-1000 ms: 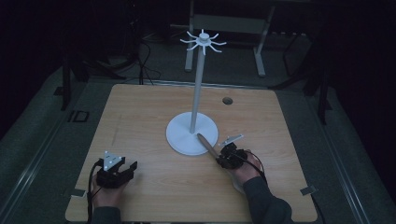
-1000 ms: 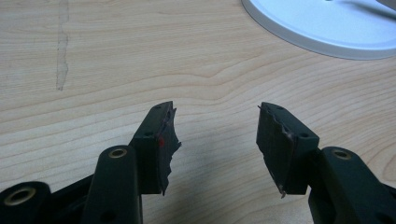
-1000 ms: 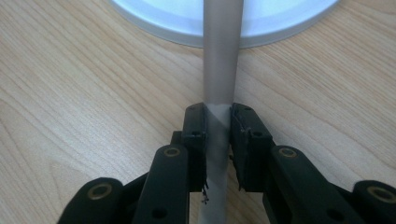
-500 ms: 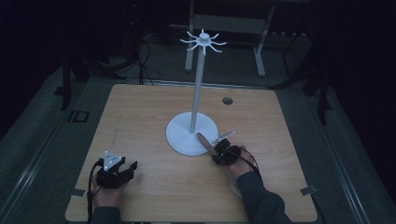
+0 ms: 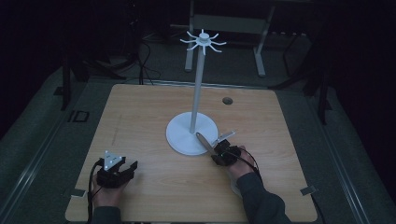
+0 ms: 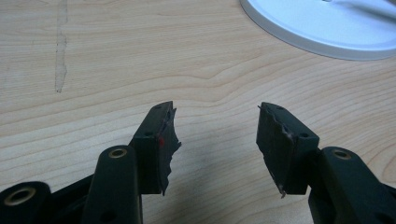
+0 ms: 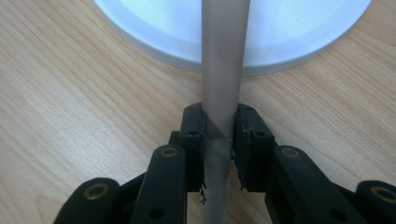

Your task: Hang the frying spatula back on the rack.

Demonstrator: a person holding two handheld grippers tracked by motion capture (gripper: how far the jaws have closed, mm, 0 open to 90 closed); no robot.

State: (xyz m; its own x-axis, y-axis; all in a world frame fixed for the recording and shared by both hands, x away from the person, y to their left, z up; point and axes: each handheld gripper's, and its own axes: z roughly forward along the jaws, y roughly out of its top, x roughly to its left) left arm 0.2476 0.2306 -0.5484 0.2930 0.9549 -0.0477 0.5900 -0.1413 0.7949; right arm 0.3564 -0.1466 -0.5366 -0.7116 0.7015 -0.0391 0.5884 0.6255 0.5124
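left gripper (image 6: 215, 135): black plastic, two thick jaws with worn, ragged black pads and a tiny red mark on one pad
left gripper screws: round brass-coloured rings set in the black arms
left gripper top (image 5: 112, 161): a grey three-cornered plate with small pale dots
right gripper (image 7: 219, 135): black plastic with flat pads and the same brass-ringed holes
cables: thin and black, trailing back from each gripper
sleeves (image 5: 254, 198): long, dark grey cloth
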